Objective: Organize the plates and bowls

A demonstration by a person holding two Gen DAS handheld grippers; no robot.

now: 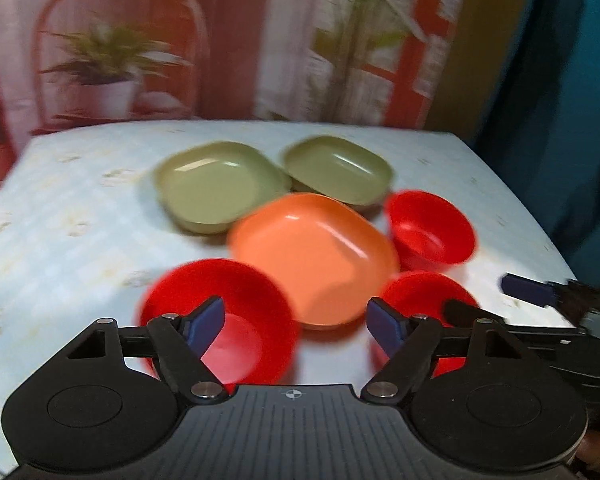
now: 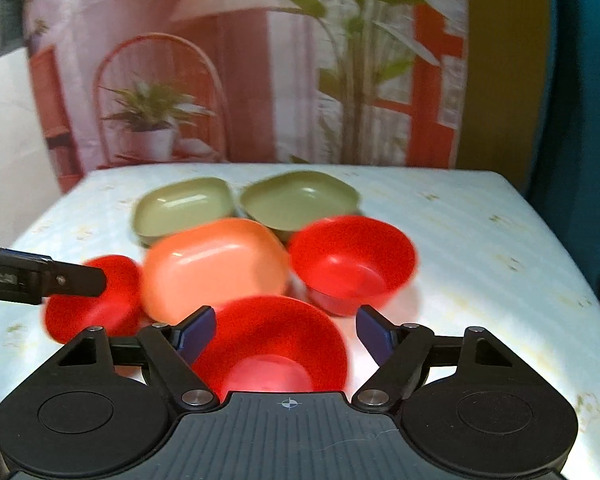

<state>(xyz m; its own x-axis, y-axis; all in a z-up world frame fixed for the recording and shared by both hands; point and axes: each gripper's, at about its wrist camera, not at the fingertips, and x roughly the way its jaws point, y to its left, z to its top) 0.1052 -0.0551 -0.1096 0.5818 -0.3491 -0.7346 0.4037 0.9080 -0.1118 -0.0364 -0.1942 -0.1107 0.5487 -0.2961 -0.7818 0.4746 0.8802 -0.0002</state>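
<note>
Two green plates (image 1: 216, 184) (image 1: 340, 168) lie side by side at the back of the table, with an orange plate (image 1: 316, 256) in front of them. Three red bowls stand around it: one near left (image 1: 220, 320), one near right (image 1: 424, 300), one far right (image 1: 430, 226). My left gripper (image 1: 296, 326) is open and empty, above the gap between the near bowls. In the right wrist view my right gripper (image 2: 286, 330) is open and empty over a near red bowl (image 2: 276, 344); the orange plate (image 2: 214, 270), another red bowl (image 2: 352, 264) and the green plates (image 2: 184, 206) (image 2: 300, 202) lie beyond.
The table (image 1: 60, 220) has a pale blue patterned cloth. A printed backdrop with plants hangs behind it. The right gripper's fingers (image 1: 528, 290) show at the right edge of the left wrist view. The left gripper's arm (image 2: 40, 278) crosses a third red bowl (image 2: 96, 300).
</note>
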